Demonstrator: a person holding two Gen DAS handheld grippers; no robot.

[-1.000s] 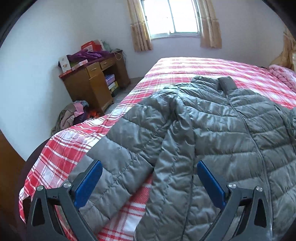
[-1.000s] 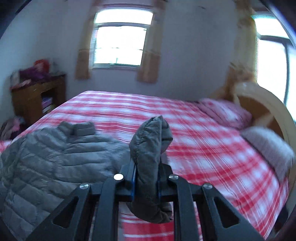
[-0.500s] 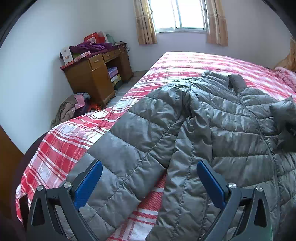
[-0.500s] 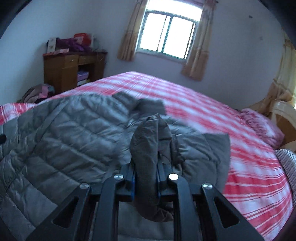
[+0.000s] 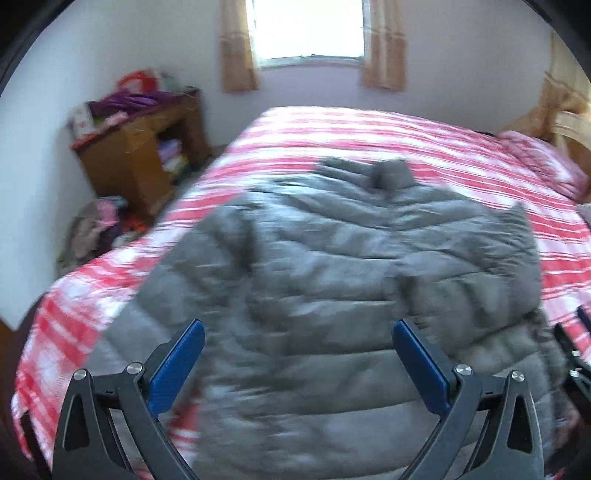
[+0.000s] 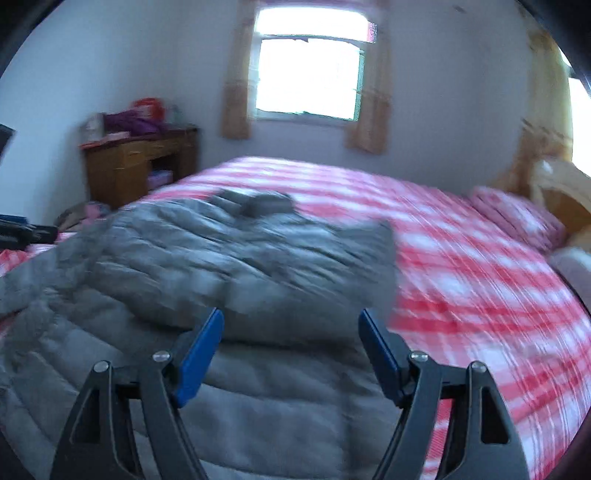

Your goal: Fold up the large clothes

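Across the near half of the bed (image 5: 369, 125), by its foot-end edge, a grey quilted puffer jacket (image 5: 332, 266) is lying spread on the red-and-white plaid bedspread (image 6: 461, 258), its collar (image 5: 391, 173) pointing toward the far edge under the window (image 5: 306, 29). In the right wrist view the jacket's sleeve (image 6: 295, 266) is lying folded inward across the body, its cuff end reaching toward the bed's middle. The left gripper (image 5: 297, 363) is hovering over the jacket's lower part with its jaws standing wide apart, the blue pads (image 5: 177, 365) holding nothing, grey fabric showing between them. The right gripper (image 6: 290, 354) is hanging above the folded sleeve, its jaws likewise spread and gripping nothing, the blue pads (image 6: 199, 354) flanking the sleeve's near edge; whether they are touching the cloth cannot be told. Both views are smeared by motion blur, so the quilting seams are showing only faintly. Past the bed's left edge a wooden desk (image 5: 147, 151) is standing against the white wall, with purple cloth and boxes piled on top, and a heap of clothes (image 5: 96, 229) is lying on the floor beside it. At the bed's right corner a pink pillow (image 6: 517, 214) is resting against a pale wooden headboard (image 6: 561, 184), and tan curtains (image 6: 236, 99) are framing the bright window
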